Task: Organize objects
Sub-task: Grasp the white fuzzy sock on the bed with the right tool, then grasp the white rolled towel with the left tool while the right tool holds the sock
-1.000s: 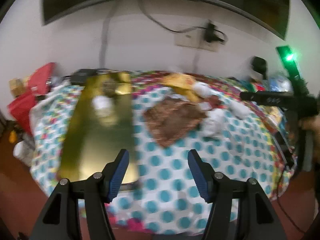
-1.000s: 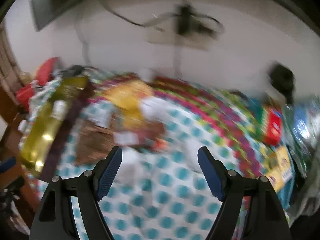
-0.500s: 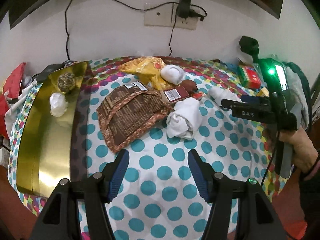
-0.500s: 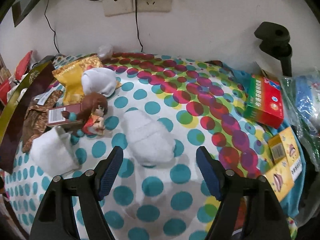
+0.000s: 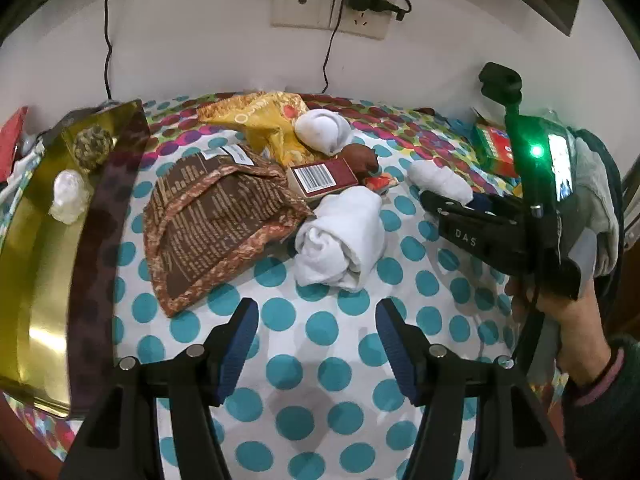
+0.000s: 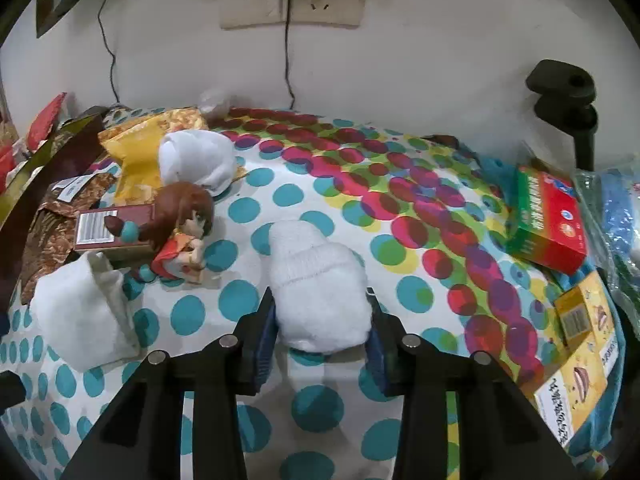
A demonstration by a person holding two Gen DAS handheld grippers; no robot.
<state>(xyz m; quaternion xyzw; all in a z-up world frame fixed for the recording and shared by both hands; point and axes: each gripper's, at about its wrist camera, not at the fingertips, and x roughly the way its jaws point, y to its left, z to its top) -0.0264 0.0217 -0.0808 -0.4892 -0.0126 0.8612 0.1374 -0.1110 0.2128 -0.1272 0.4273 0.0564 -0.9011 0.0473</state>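
My right gripper [image 6: 320, 332] is closed around the near end of a rolled white sock [image 6: 316, 292] lying on the polka-dot cloth [image 6: 400, 240]; both pads touch its sides. My left gripper [image 5: 316, 340] is open and empty above bare cloth, just short of another rolled white sock [image 5: 340, 240]. A third white roll [image 5: 324, 132] lies farther back. A brown snack bag [image 5: 216, 220], a yellow bag [image 5: 260, 120], a dark red box [image 5: 320, 178] and a small brown-haired figurine [image 6: 180, 232] lie between them.
A gold tray [image 5: 36, 260] at the left holds a white lump [image 5: 70, 196] and a speckled ball [image 5: 94, 146]. Red-green box [image 6: 548, 224] and yellow boxes [image 6: 580, 344] lie at the right. The wall with a socket [image 6: 292, 4] is behind.
Both grippers have moved forward over the table. The right gripper's fingers have come in around the near white sock and narrowed onto it. The left gripper stays open.
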